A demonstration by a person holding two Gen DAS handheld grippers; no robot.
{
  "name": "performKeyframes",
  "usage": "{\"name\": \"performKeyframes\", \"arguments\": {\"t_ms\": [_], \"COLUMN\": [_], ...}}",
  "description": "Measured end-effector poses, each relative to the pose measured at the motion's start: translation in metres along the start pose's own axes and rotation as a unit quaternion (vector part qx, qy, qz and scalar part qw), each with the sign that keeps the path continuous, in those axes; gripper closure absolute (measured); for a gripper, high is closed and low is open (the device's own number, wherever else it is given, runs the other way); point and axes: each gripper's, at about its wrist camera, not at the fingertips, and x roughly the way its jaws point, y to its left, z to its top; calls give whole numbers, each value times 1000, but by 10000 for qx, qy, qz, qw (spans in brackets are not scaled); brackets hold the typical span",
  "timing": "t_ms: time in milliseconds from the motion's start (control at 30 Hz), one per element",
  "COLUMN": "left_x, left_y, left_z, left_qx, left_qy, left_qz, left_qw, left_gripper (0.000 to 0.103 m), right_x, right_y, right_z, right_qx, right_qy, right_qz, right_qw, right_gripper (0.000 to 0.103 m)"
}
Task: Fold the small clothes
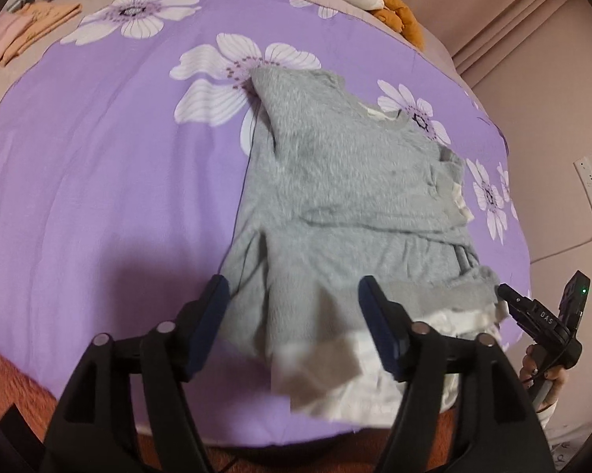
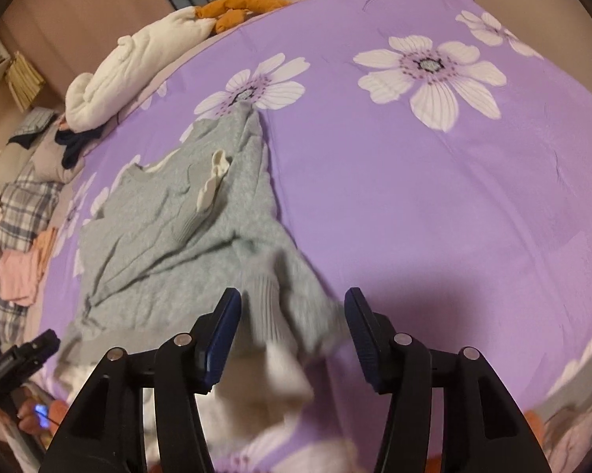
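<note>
The left gripper (image 1: 292, 315) is seen released, jaws apart, w/ the grey top's (image 1: 347, 181) hem lying loose between them, not pinched. The top is spread on the purple sheet (image 1: 99, 157), sleeves folded in. The right gripper (image 2: 292, 335) is likewise released over the hem's other corner. Judged: bottom hem just let go; next the hem likely must be re-gripped and carried toward the neckline. "DAS" is read on the right gripper in left view.

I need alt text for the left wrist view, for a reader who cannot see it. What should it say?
A small grey garment with white trim lies partly folded on a purple bedsheet with white flowers. The left gripper stands open over its blurred white hem, and the right gripper shows at the right edge.
</note>
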Motion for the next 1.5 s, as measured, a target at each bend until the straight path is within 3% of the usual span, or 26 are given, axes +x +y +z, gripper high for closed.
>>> {"name": "performKeyframes", "arguments": {"t_ms": [133,300,367,400,433,467,533,600,900,1067,1267,1367,1500], "left_x": [1,12,21,24,28,29,23,16,14,31,50,54,36], "left_y": [-3,-5,-6,-8,-11,-15,-23,-30,-27,-26,-20,-18,-19], "left_z": [-15,-31,-36,-37,-39,-40,-38,-33,19,52,78,88,95], "left_qx": [54,-95,-115,-75,9,91,324,458,143,-102,-260,-326,-60], "left_qy": [214,568,787,873,963,975,796,659,228,131,82,90,-121], "left_qz": [-56,-377,-393,-419,-409,-353,-211,-279,-555,-642,-751,-885,-911], "left_qw": [9997,9976,9961,9953,9945,9946,9961,9964,9981,9978,9968,9955,9957], "left_gripper": [28,30,41,65,78,82,89,91,91,88,87,74,50], "right_x": [-6,2,7,9,12,13,10,4,10,24,40,44,31], "right_y": [-2,4,8,10,14,16,23,28,37,42,43,39,32], "right_z": [-12,-21,-23,-24,-25,-26,-26,-21,22,41,63,73,83], "right_qx": [115,79,57,21,-30,-80,-202,-300,-143,-16,262,364,259], "right_qy": [159,396,462,497,554,569,513,433,45,-74,-144,-165,-349], "right_qz": [208,413,444,465,463,418,388,488,731,420,353,453,359], "right_qw": [9996,9983,9979,9977,9974,9975,9977,9974,9972,9991,9989,9982,9984], "right_gripper": [49,49,53,58,68,76,82,83,87,87,87,86,70]}}
